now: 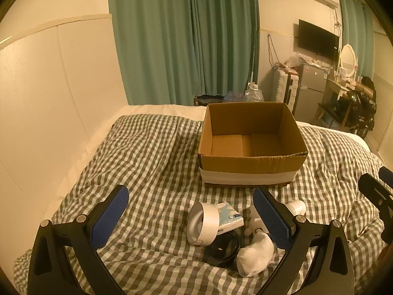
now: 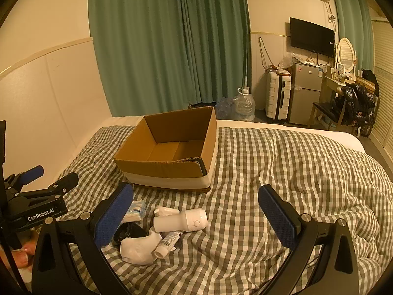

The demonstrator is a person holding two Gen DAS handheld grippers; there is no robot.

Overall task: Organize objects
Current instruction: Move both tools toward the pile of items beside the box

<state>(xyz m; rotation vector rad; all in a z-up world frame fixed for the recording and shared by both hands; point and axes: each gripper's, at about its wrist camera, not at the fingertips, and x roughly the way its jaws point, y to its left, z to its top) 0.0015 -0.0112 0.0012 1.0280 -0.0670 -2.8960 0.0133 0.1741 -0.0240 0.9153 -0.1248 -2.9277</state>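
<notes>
Plainly both the left gripper (image 1: 190, 217) and the right gripper (image 2: 195, 211) gape empty; the white flashlight (image 2: 180, 221) — hard, probably slick — lies lower centre; clamp its barrel for the cardboard box (image 2: 159, 166).

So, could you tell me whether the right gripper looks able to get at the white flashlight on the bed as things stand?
Probably yes. The right gripper is open and empty, and the white flashlight lies between its fingers with nothing over it; only a small tube and a white sock crowd it.
</notes>
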